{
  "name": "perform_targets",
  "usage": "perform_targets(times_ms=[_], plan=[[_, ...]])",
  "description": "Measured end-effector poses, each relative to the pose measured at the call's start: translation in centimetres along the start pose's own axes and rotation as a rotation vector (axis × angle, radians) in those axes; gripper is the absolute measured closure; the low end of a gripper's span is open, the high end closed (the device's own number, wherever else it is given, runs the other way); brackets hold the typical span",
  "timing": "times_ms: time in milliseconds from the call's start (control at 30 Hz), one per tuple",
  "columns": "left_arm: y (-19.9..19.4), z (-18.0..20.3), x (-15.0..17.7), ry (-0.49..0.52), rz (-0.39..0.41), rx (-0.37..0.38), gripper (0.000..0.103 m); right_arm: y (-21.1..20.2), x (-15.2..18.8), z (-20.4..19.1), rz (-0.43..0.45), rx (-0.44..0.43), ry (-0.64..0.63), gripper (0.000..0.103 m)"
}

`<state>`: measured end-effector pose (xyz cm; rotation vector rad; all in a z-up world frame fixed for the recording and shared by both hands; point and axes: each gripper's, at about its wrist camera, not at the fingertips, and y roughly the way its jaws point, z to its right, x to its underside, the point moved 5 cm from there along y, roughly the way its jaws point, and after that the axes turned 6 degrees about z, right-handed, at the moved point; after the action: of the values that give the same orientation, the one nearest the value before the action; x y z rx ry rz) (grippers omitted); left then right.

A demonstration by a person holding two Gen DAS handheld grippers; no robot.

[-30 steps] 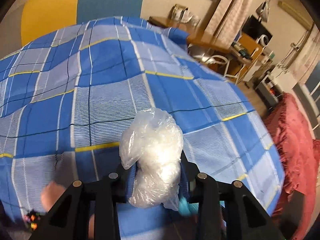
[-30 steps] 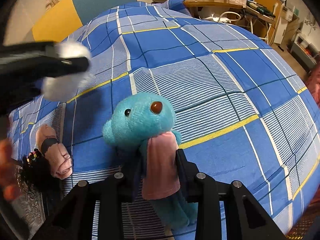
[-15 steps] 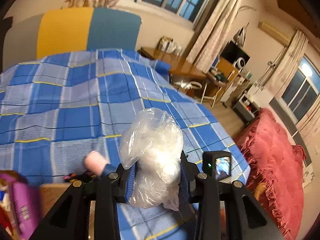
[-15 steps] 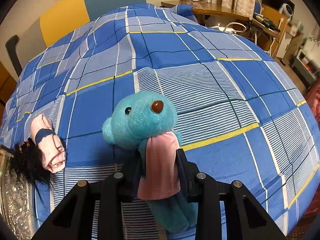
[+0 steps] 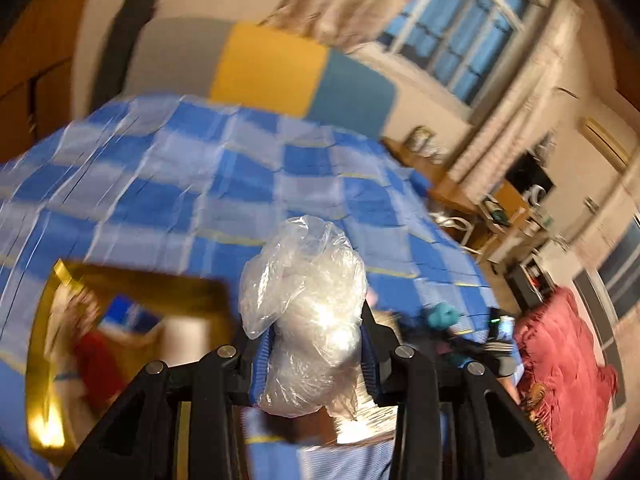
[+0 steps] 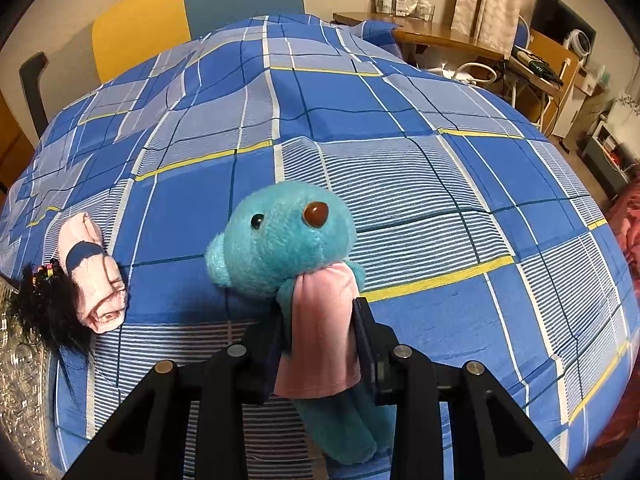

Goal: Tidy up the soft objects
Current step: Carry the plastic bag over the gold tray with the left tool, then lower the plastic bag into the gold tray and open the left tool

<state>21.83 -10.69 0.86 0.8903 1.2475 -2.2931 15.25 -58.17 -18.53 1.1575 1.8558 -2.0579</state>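
You are seeing two grippers, left (image 5: 316,354) and right (image 6: 318,344), each gripping one soft item: one clear plastic bag (image 5: 306,312) and one teal plush toy (image 6: 296,264). One pink doll (image 6: 92,276) is lying on one blue plaid bedspread (image 6: 400,160); one gold-rimmed box (image 5: 132,284) is showing.

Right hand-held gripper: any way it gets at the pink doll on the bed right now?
Probably not: the right hand-held gripper is shut on the blue teddy. The doll lies uncovered on its left.

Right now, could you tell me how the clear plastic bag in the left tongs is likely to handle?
The clear plastic bag looks crumpled and puffy, so probably light and squashy. Its glossy film may slip between the left tongs.
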Motion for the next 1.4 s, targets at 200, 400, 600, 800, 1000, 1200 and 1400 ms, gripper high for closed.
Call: perform_targets(times_ms=[200,400,600,800,1000,1200,1400], plan=[[1.7,-7.9,3.9,-0.097,-0.077,-0.111,0.066,-0.1,0.1,-0.3,0.01,0.008,-0.02,0.069],[4.0,-13.2,7.8,-0.17,-0.155,-0.184,0.065,0.0,0.2,-0.3,0.011,0.008,-0.023,0.069],[6.1,-15.1,8.8,-0.166,-0.174,-0.218,0.054,0.1,0.3,-0.5,0.011,0.015,-0.039,0.067],[5.2,-15.2,8.4,-0.171,-0.119,-0.188,0.031,0.2,0.3,-0.5,0.013,0.023,-0.051,0.067],[4.0,-14.8,6.8,-0.169,-0.064,-0.22,0.03,-0.1,0.2,-0.4,0.031,0.021,-0.046,0.068],[1.2,-14.2,7.6,-0.212,-0.008,-0.205,0.031,-2.4,-0.5,-0.3,0.112,0.012,-0.001,0.071],[-1.2,-14.0,9.7,-0.195,0.001,-0.201,0.031,-7.0,-0.9,-0.8,0.202,-0.028,0.083,0.071]])
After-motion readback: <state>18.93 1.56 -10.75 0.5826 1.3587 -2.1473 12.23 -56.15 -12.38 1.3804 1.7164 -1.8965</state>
